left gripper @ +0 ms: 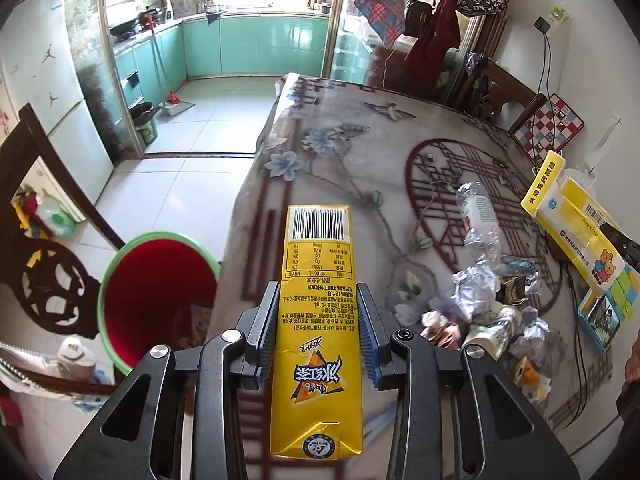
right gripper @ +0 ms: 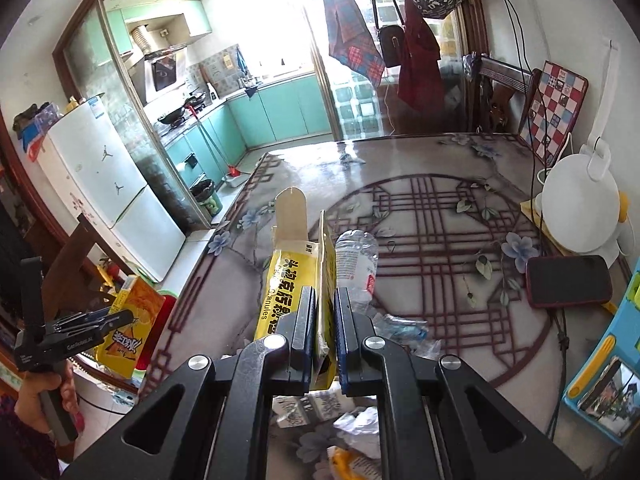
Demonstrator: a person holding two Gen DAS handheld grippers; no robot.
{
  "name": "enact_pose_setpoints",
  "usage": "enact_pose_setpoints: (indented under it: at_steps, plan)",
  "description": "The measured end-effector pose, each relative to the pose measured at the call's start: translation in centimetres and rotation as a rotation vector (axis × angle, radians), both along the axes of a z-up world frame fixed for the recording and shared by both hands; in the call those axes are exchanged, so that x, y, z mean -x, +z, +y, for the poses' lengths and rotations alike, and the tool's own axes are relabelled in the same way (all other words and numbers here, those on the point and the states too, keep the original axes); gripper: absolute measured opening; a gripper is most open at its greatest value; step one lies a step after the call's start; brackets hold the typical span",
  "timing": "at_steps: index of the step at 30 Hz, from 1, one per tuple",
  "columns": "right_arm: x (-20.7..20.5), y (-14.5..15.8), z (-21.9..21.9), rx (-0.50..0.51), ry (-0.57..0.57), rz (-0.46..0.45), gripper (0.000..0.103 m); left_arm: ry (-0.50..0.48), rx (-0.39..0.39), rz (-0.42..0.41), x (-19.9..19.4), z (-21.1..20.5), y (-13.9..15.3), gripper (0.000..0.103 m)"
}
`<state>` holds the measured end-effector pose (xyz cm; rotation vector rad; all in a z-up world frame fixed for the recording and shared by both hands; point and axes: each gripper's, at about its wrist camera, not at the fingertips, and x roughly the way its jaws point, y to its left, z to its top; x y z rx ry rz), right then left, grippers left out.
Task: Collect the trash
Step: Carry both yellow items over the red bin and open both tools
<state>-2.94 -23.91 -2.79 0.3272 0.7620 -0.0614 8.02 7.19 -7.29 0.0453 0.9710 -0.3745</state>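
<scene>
Both hand-held grippers, left and right, clamped tight.

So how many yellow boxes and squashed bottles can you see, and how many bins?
Yellow boxes: 2, the tea carton in the left gripper and the medicine box in the right gripper.
Squashed bottles: 1.
Bins: 1 red bin.
Total: 4.
</scene>
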Motion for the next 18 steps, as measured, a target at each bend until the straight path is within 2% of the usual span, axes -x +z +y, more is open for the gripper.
enact_pose_setpoints:
  at_steps: [10,18]
  plan:
    - [-1.0,0.3,5.8,-0.013,0.001,-0.008,0.007,0.016,-0.017,0.016,-1.8,5.4,-1.4,0.035]
    - [-3.7,0.4,11.6,-0.043,0.08,-0.011,0.007,0.074,-0.027,0.013,-3.7,9.7,-2.2,0.035]
